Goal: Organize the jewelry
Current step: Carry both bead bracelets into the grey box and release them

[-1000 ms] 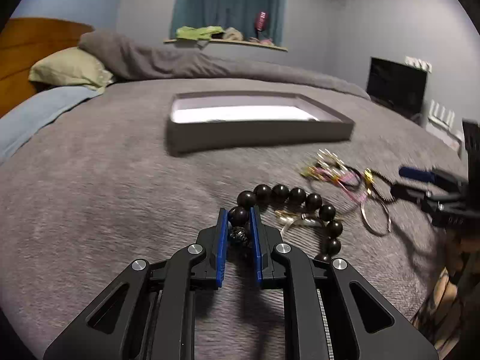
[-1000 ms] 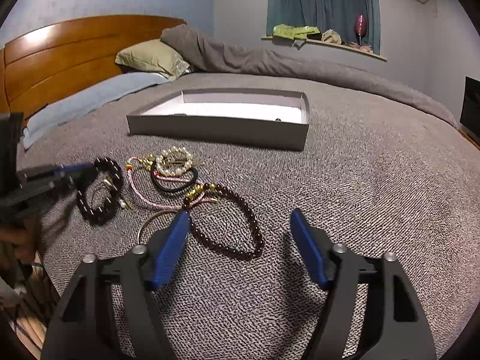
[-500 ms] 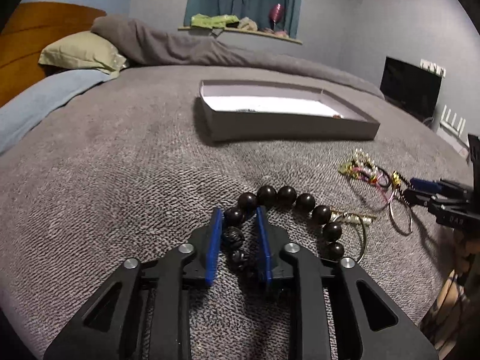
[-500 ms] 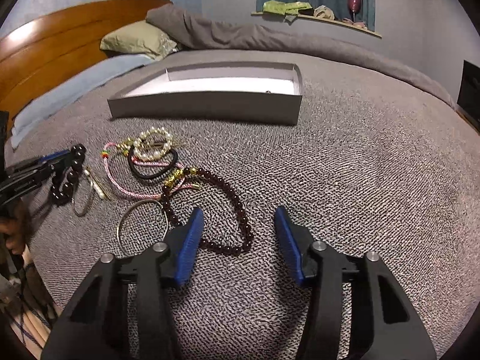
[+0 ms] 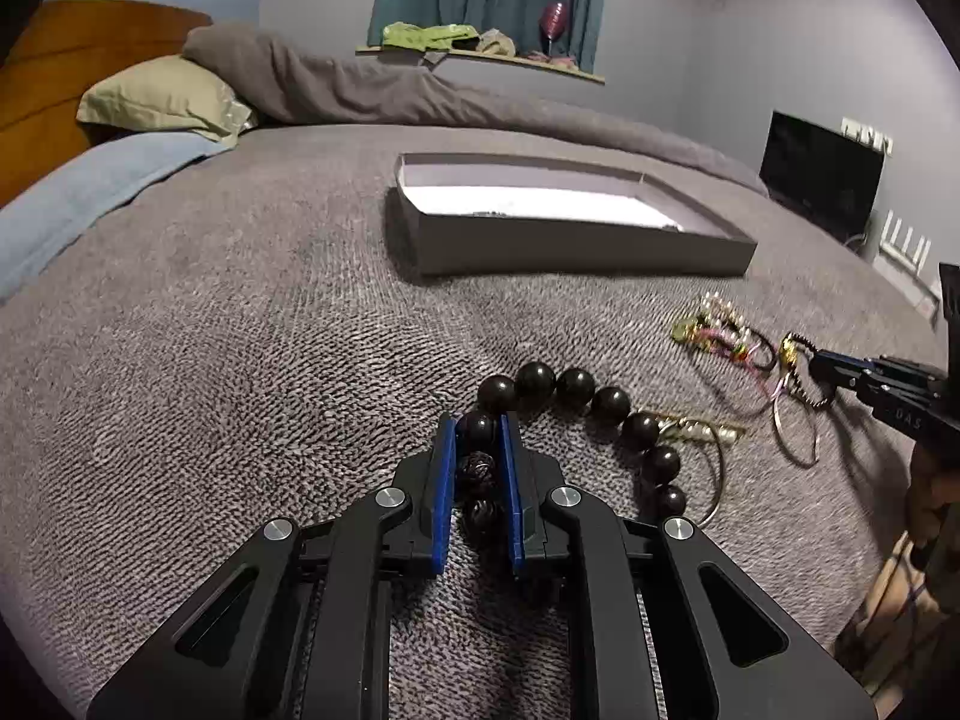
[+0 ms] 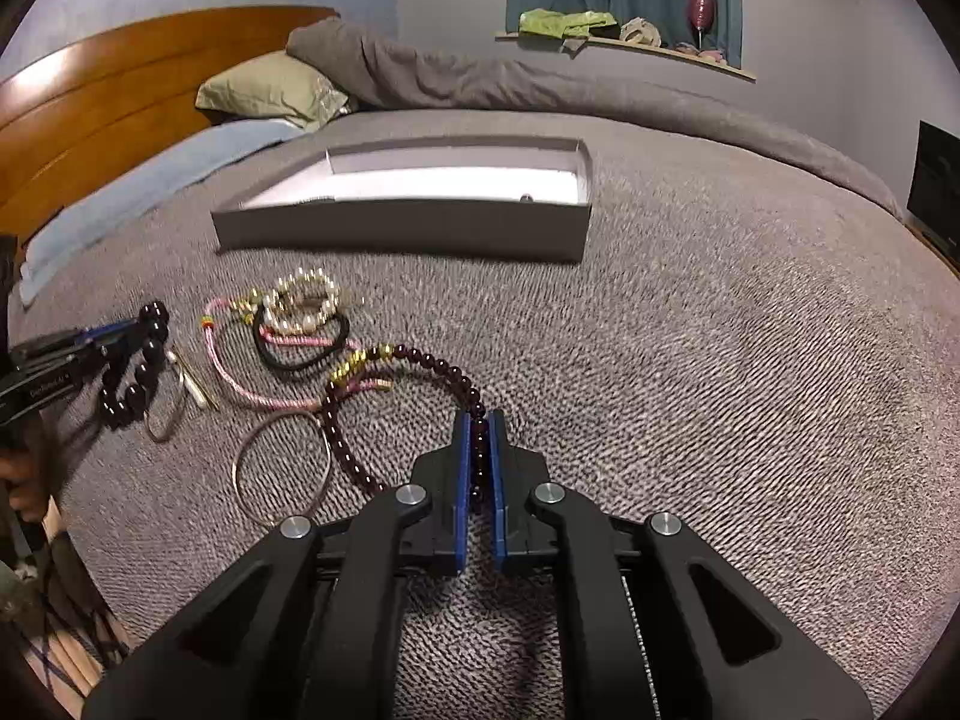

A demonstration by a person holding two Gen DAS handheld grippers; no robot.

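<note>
My left gripper [image 5: 478, 427] is shut on a bracelet of large black beads [image 5: 576, 389] lying on the grey blanket; it also shows in the right wrist view [image 6: 133, 369]. My right gripper [image 6: 478, 420] is shut on a bracelet of small dark red beads [image 6: 420, 357]. The open grey box [image 6: 408, 222] with a white floor sits further back on the bed; it also shows in the left wrist view [image 5: 570, 240]. Between the grippers lie a pearl bracelet [image 6: 303, 300], a black hair tie [image 6: 300, 354], a pink cord [image 6: 240, 384] and a metal ring [image 6: 282, 468].
The bed's front edge runs close below both grippers. A green pillow [image 6: 270, 90] and wooden headboard [image 6: 90, 102] are at the far left. A rolled grey duvet [image 6: 480, 84] lies behind the box. A dark screen [image 5: 822, 174] stands at the right.
My right gripper has moved forward and closed from wide open onto the dark red bead bracelet. My left gripper stays shut on the black beads.
</note>
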